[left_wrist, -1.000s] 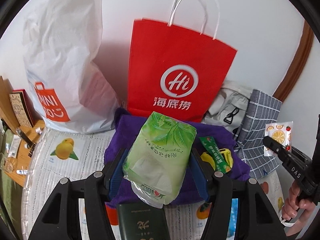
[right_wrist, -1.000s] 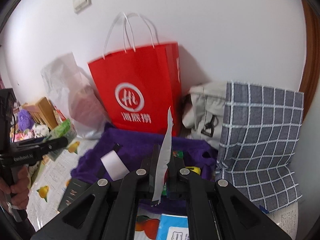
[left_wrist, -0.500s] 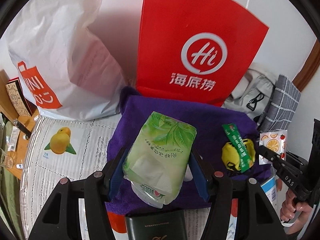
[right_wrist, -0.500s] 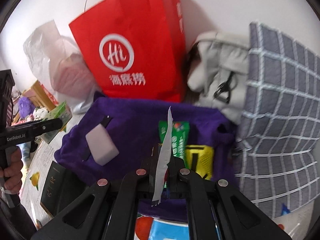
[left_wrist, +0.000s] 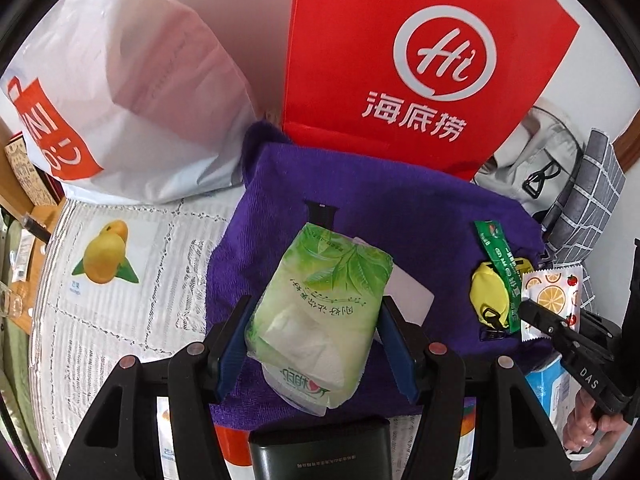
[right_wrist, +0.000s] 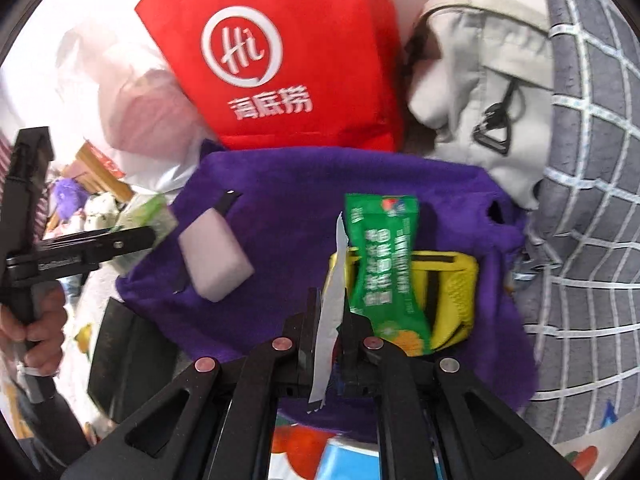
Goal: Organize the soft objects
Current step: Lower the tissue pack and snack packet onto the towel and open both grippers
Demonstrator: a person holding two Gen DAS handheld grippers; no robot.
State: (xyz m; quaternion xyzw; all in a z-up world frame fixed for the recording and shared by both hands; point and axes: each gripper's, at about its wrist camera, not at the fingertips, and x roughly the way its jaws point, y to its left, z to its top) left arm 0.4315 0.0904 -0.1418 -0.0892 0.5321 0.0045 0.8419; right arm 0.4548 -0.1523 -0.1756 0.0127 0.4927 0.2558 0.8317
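Both hand-held grippers have come closer to the purple towel since a second ago. Left hand-held gripper clamps the green tissue pack between its blue pads, above the towel's near edge. Right hand-held gripper pinches a thin fruit-print sachet, seen edge-on in its own view, over the towel's right edge beside the yellow pouch and green packet. A pale block, possibly a sponge, lies mid-towel.
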